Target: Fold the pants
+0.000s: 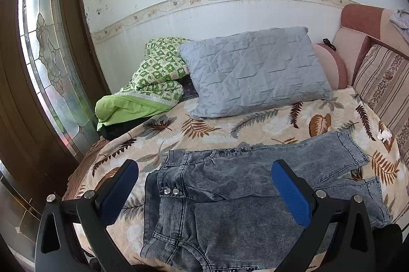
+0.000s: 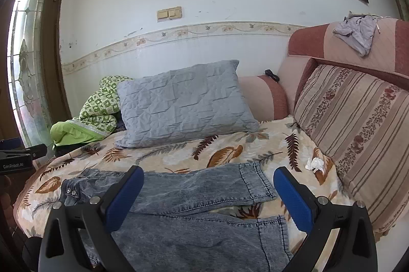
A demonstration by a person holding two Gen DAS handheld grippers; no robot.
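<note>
A pair of grey acid-wash jeans [image 1: 230, 197] lies spread flat on the leaf-print bedspread [image 1: 209, 128], waist to the left, legs pointing right. My left gripper [image 1: 204, 185] hovers above the waist end, jaws wide open and empty. In the right wrist view the two jeans legs [image 2: 194, 195] lie side by side with their hems near the sofa cushion. My right gripper [image 2: 208, 192] hovers above the leg ends, jaws wide open and empty.
A blue-grey quilted pillow [image 1: 253, 75] and a green patterned blanket [image 1: 153, 80] lie at the far side. A striped back cushion [image 2: 358, 128] lines the right side. A crumpled white tissue [image 2: 315, 164] lies near the hems. A glass door [image 1: 48, 62] stands left.
</note>
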